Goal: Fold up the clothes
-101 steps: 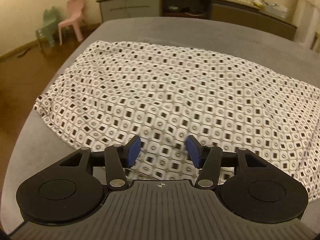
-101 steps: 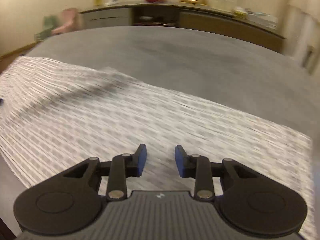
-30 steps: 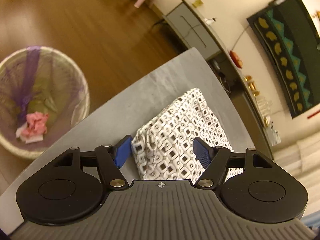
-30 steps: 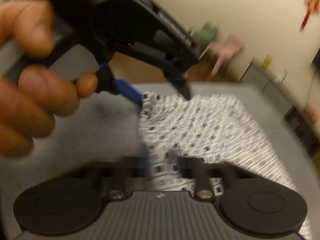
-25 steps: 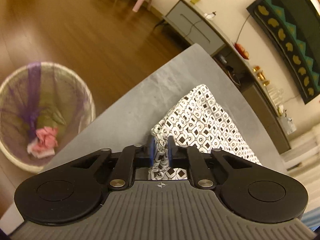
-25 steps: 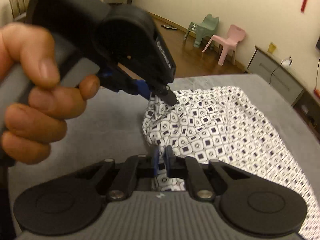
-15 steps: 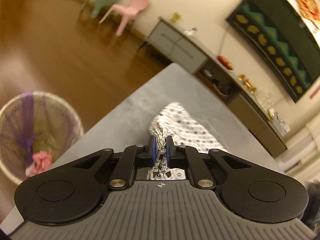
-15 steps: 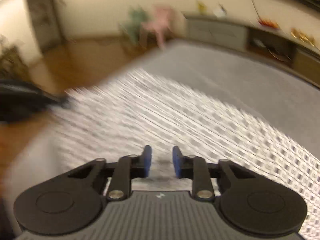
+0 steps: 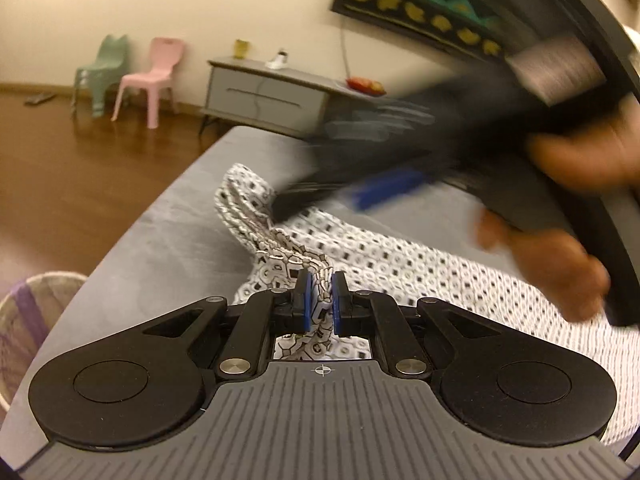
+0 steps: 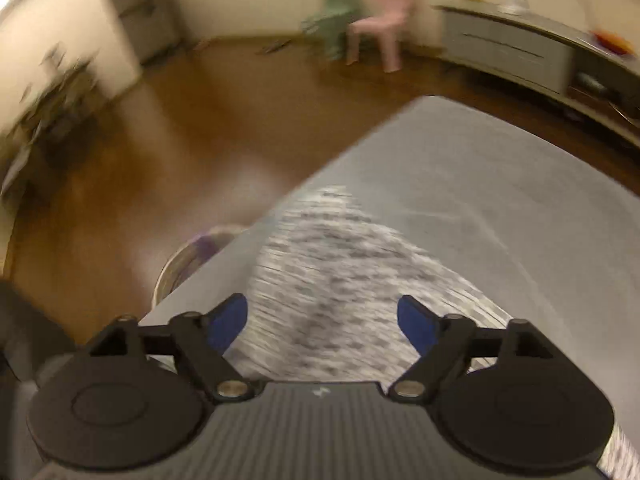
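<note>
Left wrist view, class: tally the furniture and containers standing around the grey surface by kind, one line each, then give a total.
Small chairs: 2, the green chair and the pink chair
Sideboards: 1, the grey sideboard
Baskets: 1, the basket on the floor
Total: 4

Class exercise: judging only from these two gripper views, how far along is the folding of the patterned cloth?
Done: no finished fold shows; the patterned cloth lies mostly spread on the grey surface. In hand: the left gripper is shut on a bunched corner, and the right gripper is open above the cloth. Left: the right's grasp and every fold.
</note>
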A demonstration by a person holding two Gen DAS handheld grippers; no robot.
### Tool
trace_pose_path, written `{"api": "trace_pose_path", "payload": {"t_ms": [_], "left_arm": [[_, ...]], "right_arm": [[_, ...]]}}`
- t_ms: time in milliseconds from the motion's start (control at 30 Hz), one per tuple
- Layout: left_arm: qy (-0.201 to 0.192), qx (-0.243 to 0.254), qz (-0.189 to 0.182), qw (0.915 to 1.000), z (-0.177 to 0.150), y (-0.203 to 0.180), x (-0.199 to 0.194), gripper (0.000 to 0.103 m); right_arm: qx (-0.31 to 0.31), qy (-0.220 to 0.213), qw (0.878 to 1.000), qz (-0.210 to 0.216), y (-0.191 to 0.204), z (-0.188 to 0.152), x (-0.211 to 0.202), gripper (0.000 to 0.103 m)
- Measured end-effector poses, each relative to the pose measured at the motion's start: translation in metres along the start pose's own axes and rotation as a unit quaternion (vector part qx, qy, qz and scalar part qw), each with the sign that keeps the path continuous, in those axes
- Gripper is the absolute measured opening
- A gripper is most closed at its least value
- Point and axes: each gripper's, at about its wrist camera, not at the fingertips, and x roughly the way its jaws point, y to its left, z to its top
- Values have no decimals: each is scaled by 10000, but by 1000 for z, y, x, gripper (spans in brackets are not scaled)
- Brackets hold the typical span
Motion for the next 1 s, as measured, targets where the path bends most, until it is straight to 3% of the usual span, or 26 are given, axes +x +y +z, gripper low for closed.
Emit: {"api": "trace_pose_path", "payload": {"t_ms": [67,133,167,200,300,333,400,500,567,667,800,900,1000], "left_arm": [[33,197,-53,9998,-4,-7,2,0],[80,336,-80,9994,-8,-11,3,0],[84,387,-70,9992,-10,-11,3,0],[79,418,-76,9991,-11,-11,1,0],[-57,483,-385,9981,-12,-15,-11,0],[-106,534,-604,9967,-13,-19,-18,0],[-73,782,-1051,9914,-19,-35,-28,0],[378,1277,-1318,9823,-34,-67,-19,1],[828,1491,-1641,9716,-45,-84,-9,4],[1032,1658,-2137,9572,-55,-93,-11,15],[824,1197,-2427,9592,-38,-65,-19,19],[429,339,-2662,9624,-16,-29,-28,26],[425,-253,-2441,9685,-11,-11,-15,27]], "right_arm": [[-439,394,9982,-47,23,12,21,85],[-783,712,9935,-418,37,18,47,73],[-910,775,9902,-724,38,18,56,31],[-903,788,9884,-929,35,17,59,11],[-389,76,9953,-888,12,3,20,9],[-125,-208,9965,-796,0,-9,-2,9],[543,-368,9957,-649,-33,-49,-20,9],[1539,-605,9853,-424,-82,-109,-47,10],[2189,-755,9724,-275,-115,-148,-64,10],[2621,-730,9614,-401,-143,-184,-51,10],[2724,-805,9583,-307,-153,-190,-44,10],[2534,-871,9624,-453,-147,-187,-47,10],[2360,-908,9644,-767,-144,-185,-50,12]]}}
